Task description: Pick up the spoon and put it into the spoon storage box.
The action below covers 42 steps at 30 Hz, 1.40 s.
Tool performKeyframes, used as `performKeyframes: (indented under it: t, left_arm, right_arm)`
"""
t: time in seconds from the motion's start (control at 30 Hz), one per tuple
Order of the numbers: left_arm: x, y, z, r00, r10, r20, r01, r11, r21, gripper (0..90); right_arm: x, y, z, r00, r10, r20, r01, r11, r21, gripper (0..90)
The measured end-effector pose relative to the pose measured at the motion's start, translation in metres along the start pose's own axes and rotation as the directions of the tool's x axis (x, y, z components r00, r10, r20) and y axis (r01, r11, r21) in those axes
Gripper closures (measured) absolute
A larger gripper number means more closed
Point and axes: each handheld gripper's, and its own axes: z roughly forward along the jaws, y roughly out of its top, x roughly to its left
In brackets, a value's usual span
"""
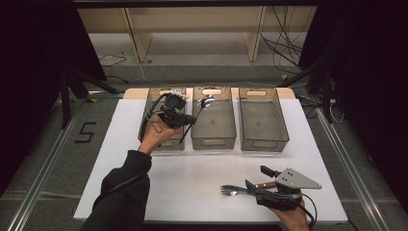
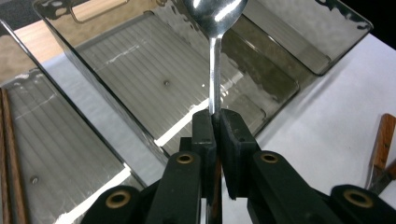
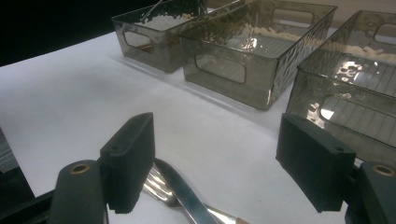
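White table (image 1: 202, 178) fills the middle of the high view, grey floor around it, a wooden shelf frame (image 1: 192, 29) behind, loose cables on the floor at the back, dark curtains both sides. Aluminium rails run along the floor left and right; a "5" is marked on the floor at left.

Three smoky see-through bins sit in a row at the table's far edge: left bin (image 1: 153, 126), middle bin (image 1: 214, 126), right bin (image 1: 263, 120), close beside each other, handle cutouts in the short walls. In the left gripper view brown chopsticks (image 2: 9, 154) lie in the left bin.

Left gripper (image 1: 185, 120) hovers over the left bin's right side, jaws pressed together, pinching a spoon (image 1: 199, 111) by its handle. The spoon's long axis runs from the jaws up and away; the bowl (image 2: 214, 14) points toward the far end of the middle bin, above its floor, not resting on it.

Right gripper (image 3: 219, 158) is low at the near right of the table, jaws spread wide, nothing between the pads. Under them lie a fork (image 1: 230, 191), tines pointing left, and a knife (image 3: 187, 196) with a wooden handle, crossed over the fork. Both are well apart from the bins.
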Motion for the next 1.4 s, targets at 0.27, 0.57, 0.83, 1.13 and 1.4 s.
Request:
performKeyframes:
  t: [0.27,0.57,0.83,1.13,1.4]
  left_arm:
    - [0.003,0.013,0.011,0.9999,-0.011,-0.008,0.011,0.9999,-0.012,84.2]
    - [0.003,0.026,0.021,0.9998,-0.011,-0.018,0.011,0.9996,-0.027,84.2]
    - [0.006,0.030,0.035,0.9993,-0.032,-0.016,0.032,0.9989,-0.035,84.2]
    - [0.006,0.034,0.047,0.9989,-0.047,-0.011,0.046,0.9982,-0.039,84.1]
    - [0.011,0.029,0.056,0.9970,-0.075,-0.015,0.075,0.9967,-0.032,84.0]
  right_arm:
    - [-0.001,-0.001,-0.001,1.0000,0.002,-0.003,-0.002,1.000,0.000,28.7]
    - [-0.001,0.000,-0.001,1.0000,-0.002,-0.004,0.002,1.000,0.001,28.7]
    - [-0.001,0.000,-0.001,1.0000,-0.001,-0.006,0.001,1.000,0.001,28.7]
    - [0.000,0.000,-0.002,1.0000,-0.001,-0.007,0.001,1.000,-0.003,28.7]
    - [-0.001,0.000,-0.002,1.0000,0.000,-0.007,0.000,1.000,-0.003,28.7]
